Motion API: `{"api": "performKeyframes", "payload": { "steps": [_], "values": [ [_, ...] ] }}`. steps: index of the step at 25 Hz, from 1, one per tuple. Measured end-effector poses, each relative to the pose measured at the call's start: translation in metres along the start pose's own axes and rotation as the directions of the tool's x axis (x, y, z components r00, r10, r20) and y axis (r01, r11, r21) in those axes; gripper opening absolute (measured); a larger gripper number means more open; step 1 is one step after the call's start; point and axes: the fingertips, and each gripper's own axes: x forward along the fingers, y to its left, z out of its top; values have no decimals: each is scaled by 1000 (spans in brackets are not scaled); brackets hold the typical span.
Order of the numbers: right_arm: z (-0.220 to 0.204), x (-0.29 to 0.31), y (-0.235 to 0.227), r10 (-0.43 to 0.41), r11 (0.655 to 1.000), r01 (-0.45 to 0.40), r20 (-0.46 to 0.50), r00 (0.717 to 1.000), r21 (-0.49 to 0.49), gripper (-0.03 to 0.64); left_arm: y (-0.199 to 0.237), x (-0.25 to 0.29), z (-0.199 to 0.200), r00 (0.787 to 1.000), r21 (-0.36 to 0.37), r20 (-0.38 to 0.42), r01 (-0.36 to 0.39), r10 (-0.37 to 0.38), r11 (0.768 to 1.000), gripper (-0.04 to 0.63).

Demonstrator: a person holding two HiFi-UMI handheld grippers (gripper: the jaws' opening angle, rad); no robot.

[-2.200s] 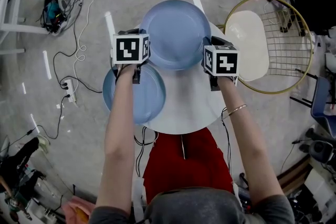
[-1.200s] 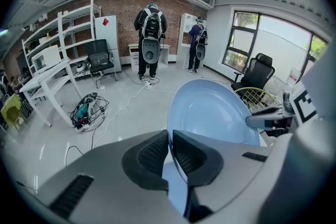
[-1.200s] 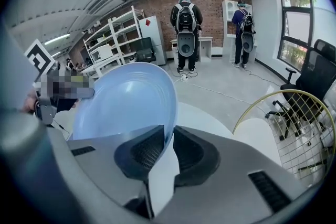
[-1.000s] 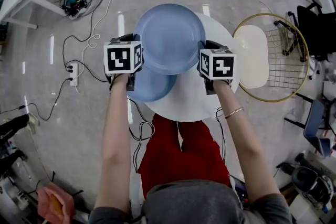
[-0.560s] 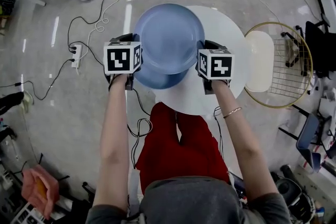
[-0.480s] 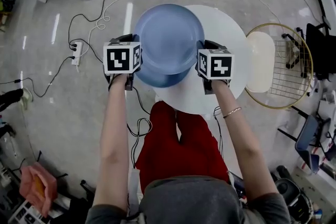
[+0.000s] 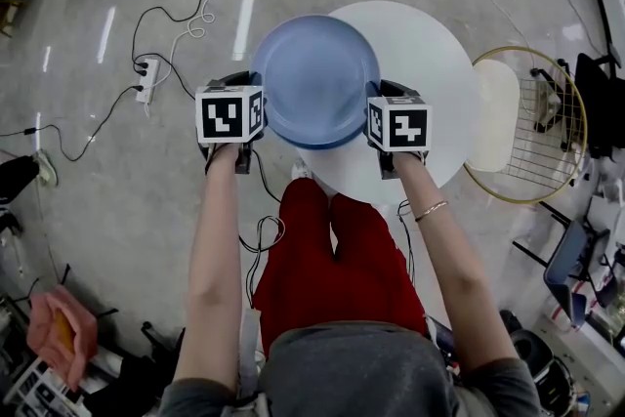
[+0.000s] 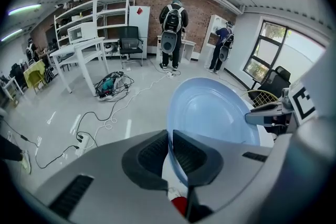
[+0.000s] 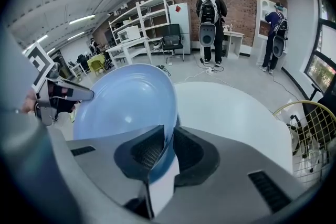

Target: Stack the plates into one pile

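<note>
Currently held: blue plate [image 7: 314, 78], opposite rims pinched in the narrow jaws of left gripper [image 8: 170, 136] and right gripper [image 9: 169, 136], over the table's [image 7: 420, 44] left edge above second plate [image 7: 322, 145]; risk: uneven release tips it floorward.

We note a pale blue round top plate [image 7: 314, 78], face up and level, upper centre of frame. Left gripper [image 8: 170, 147] and right gripper [image 9: 169, 147] pinch its opposite rims. A second plate [image 7: 322, 143] shows only as a darker crescent under its near edge; contact unclear.
</note>
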Motion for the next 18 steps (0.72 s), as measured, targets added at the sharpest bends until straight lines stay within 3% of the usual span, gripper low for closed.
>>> {"api": "performKeyframes", "payload": {
  "steps": [6,18],
  "values": [
    [-19,6,7,-20,1000,20,-36,999,-11,71,4,8,-25,999,-28,-28,22,-23,999,38],
    [-27,10,1,-69,997,68,-54,996,-20,71,1,22,-38,997,-30,-57,56,-58,998,44]
  ]
}}
